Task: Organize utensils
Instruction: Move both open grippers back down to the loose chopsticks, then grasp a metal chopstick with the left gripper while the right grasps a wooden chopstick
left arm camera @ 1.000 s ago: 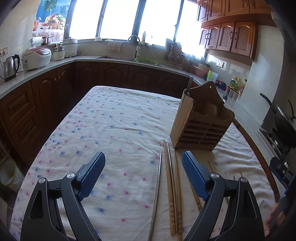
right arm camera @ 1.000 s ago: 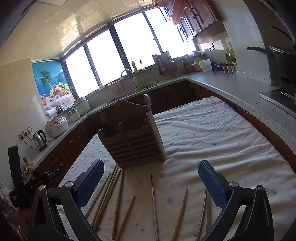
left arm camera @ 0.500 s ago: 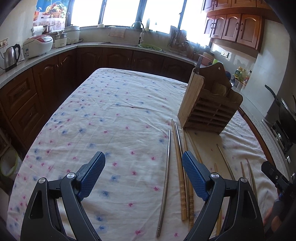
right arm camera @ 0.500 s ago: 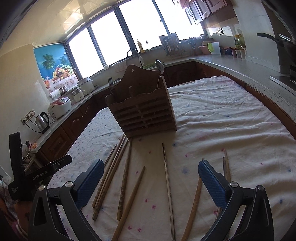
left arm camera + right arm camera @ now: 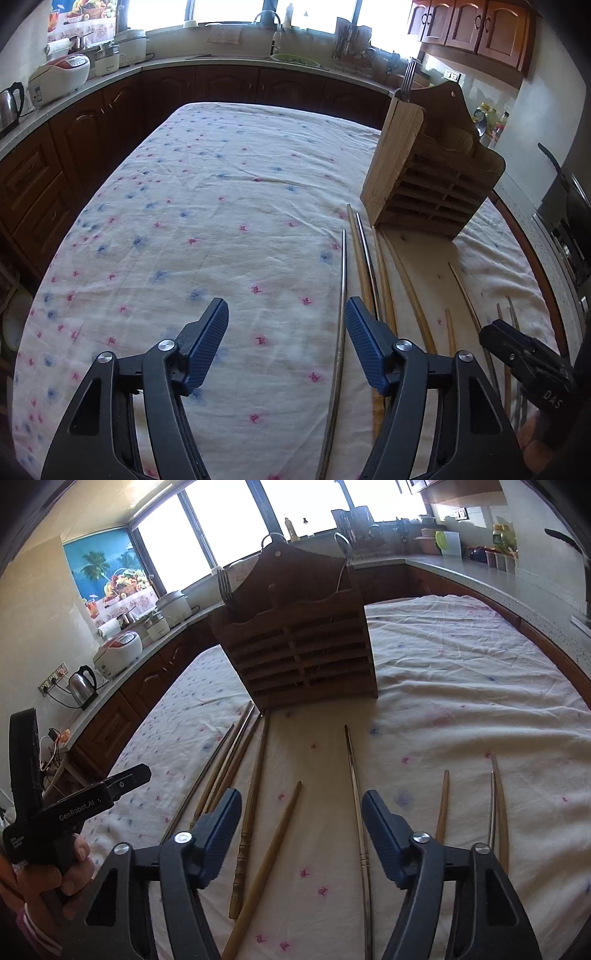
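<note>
With both my left gripper (image 5: 286, 345) and right gripper (image 5: 301, 830) spread wide and empty, I should lower squarely over one chopstick (image 5: 357, 805) lying before the wooden holder (image 5: 295, 642), pinching mid-shaft.

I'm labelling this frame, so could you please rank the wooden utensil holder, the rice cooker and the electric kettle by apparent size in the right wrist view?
1. Wooden utensil holder, by far the largest.
2. Rice cooker.
3. Electric kettle, smallest.

The holder stands much nearer the camera, so its lead is partly perspective; cooker and kettle sit on the same far counter.
</note>
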Demonstrator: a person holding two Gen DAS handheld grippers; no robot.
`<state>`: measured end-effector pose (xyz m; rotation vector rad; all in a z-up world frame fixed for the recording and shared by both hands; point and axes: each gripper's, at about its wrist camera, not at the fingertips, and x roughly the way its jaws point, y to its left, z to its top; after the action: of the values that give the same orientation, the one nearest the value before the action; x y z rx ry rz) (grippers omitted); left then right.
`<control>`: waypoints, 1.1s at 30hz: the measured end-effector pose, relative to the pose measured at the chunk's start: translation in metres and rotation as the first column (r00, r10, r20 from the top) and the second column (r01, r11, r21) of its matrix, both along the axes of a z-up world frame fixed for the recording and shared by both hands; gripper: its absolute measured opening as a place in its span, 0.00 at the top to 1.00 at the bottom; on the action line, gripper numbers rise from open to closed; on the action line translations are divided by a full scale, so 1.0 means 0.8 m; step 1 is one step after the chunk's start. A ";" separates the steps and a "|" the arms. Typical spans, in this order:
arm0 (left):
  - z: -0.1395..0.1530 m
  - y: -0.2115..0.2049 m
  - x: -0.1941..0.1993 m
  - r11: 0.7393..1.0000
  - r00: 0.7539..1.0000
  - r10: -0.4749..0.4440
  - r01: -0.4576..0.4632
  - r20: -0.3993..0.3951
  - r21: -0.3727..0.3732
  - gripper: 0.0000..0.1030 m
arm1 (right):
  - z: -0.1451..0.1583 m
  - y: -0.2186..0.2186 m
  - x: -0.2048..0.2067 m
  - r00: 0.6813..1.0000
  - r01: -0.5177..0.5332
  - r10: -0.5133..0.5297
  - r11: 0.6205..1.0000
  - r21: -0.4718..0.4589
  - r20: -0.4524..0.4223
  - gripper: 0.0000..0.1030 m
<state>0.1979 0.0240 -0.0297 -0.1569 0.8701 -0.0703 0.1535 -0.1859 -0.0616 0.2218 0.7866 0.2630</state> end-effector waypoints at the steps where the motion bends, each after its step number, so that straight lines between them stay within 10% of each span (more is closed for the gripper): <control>1: -0.002 -0.002 0.005 1.000 1.000 -0.009 0.009 -0.010 0.002 0.41 | -0.005 0.003 0.004 1.000 -0.008 0.008 1.000 0.002 -0.020 0.48; 14: -0.028 -0.049 0.081 0.990 0.983 -0.136 0.139 -0.122 0.023 0.68 | -0.027 0.032 0.029 0.993 -0.054 0.039 0.990 -0.127 -0.114 0.79; 21: -0.034 -0.079 0.087 0.969 0.981 -0.172 0.185 -0.090 0.163 0.74 | -0.029 0.049 0.032 0.994 -0.068 0.049 0.976 -0.208 -0.095 0.79; 25: -0.033 -0.079 0.078 0.965 0.978 -0.191 0.203 -0.087 0.169 0.94 | -0.029 0.050 0.031 0.995 -0.064 0.045 0.971 -0.230 -0.087 0.87; 33: -0.022 -0.052 0.043 0.981 0.978 -0.187 0.191 -0.091 0.033 0.96 | -0.020 0.030 0.026 0.995 -0.052 0.042 0.993 -0.102 -0.092 0.95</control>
<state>0.2320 -0.0178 -0.0471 -0.0378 0.9716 -0.2244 0.1739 -0.1620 -0.0780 0.1177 0.8931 0.2570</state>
